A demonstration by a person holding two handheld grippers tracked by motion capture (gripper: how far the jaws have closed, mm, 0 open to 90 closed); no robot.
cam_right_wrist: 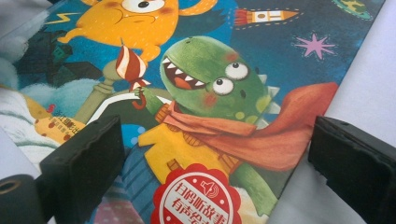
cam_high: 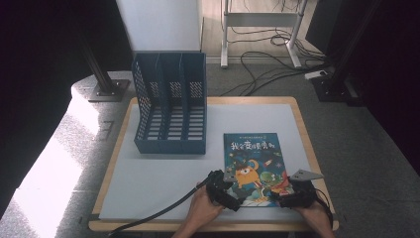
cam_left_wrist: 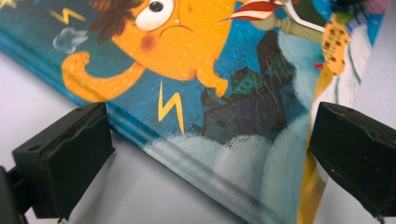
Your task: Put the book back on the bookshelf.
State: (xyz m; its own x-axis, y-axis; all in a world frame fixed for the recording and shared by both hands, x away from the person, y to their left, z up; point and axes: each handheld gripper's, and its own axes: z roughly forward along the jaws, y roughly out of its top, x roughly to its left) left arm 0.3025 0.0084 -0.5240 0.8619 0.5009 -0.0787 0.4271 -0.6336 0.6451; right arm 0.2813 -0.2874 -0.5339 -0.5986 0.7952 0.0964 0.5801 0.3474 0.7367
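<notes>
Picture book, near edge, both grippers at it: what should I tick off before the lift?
1. Left gripper open, jaws straddling the near-left corner of the picture book: ok.
2. Right gripper open, jaws straddling the near-right corner: ok.
3. Jaws actually closed on the cover: not ok.
4. Book flat on the table: ok.
5. File rack upright, slots empty: ok.
6. Jaws low enough to catch the book's edge: cannot tell.
</notes>
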